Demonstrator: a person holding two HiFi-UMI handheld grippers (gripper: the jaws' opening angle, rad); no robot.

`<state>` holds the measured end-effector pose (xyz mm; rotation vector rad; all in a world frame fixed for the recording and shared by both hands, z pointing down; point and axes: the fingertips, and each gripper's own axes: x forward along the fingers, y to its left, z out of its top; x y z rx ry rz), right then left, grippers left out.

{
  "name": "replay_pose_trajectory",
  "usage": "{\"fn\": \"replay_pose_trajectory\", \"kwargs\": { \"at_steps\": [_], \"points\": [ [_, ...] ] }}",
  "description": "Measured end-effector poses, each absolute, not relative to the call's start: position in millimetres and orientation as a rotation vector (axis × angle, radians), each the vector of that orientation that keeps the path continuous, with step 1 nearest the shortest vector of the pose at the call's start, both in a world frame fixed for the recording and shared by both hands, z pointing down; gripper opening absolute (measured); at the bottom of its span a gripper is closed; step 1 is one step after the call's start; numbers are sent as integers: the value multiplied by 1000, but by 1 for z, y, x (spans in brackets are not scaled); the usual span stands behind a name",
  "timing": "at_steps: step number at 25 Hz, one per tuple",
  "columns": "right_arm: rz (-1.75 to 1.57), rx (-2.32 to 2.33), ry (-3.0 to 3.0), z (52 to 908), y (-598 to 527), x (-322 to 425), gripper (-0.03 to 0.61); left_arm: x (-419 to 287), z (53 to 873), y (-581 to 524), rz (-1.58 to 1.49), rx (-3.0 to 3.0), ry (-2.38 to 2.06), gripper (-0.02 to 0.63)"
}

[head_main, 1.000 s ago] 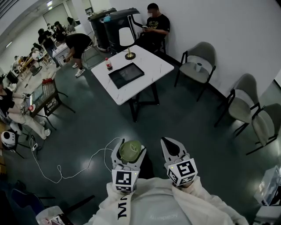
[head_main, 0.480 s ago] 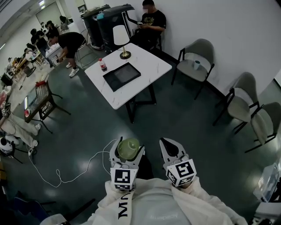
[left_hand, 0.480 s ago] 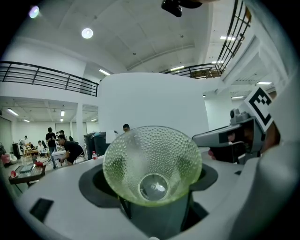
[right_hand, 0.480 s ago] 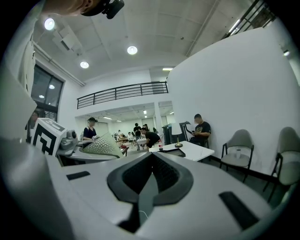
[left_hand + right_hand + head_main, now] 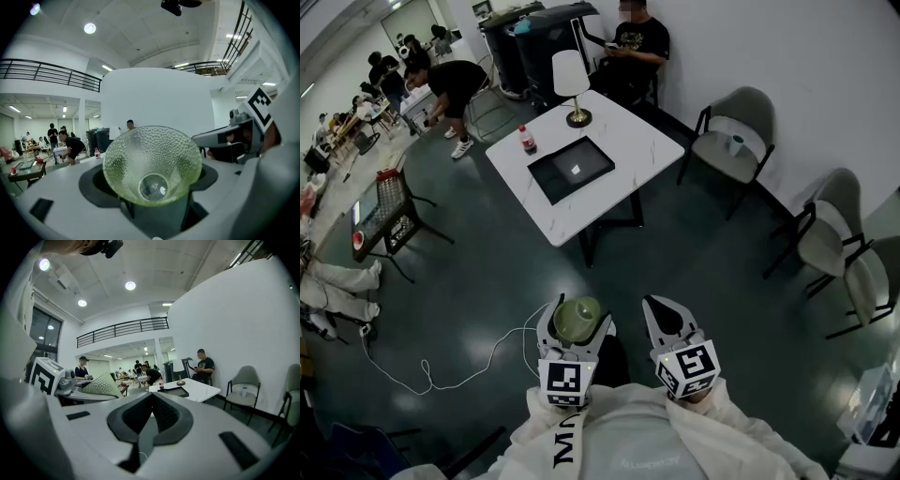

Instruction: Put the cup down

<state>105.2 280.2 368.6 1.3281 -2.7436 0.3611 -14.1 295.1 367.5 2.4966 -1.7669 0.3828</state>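
1. Head view
   - The left gripper point(image 5: 577, 321) has its jaws clamped on the green cup point(image 5: 577, 313), which hangs in the air over the dark floor point(image 5: 487, 281), close in front of the person.
   - The right gripper point(image 5: 664, 309) is beside it, jaws together and holding nothing.
   - The white bench point(image 5: 628, 141) is well apart from the cup.
   - A white cable point(image 5: 459, 370) loops across the floor to the left. My guess is that a foot could catch it on the way over and jolt the cup loose.
   - The cup shows as a round green shape from above, so its long axis looks roughly upright.

2. Left gripper view
   - The jaws press on the cup point(image 5: 152, 161) low down, near its narrow base, with the wide dimpled bowl flaring above them.
   - So much glass above the grip looks top-heavy, and a quick swing might rock or slip it.
   - The mouth faces up and seems to lean slightly back toward the camera. I cannot fix the exact tilt.
   - If the lean is real, the base may land on its edge and tip.

3. Right gripper view
   - The right gripper point(image 5: 150, 420) shows its jaws closed on each other, with nothing between them.
   - The cup point(image 5: 101, 386) is a dimpled wedge at the left, partly hidden.
   - On the bench point(image 5: 201, 391) a dark tray point(image 5: 173, 391), a lamp point(image 5: 178, 369) and a bottle point(image 5: 161, 386) take up room, so a careless approach could knock one.
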Motion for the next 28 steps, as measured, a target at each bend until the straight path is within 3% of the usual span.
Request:
{"fn": "replay_pose_trajectory", "kwargs": {
  "at_steps": [28],
  "points": [
    [392, 1320, -2689, 367, 59, -2, 6, -112, 366, 73, 412, 2503, -1693, 399]
  ]
}}
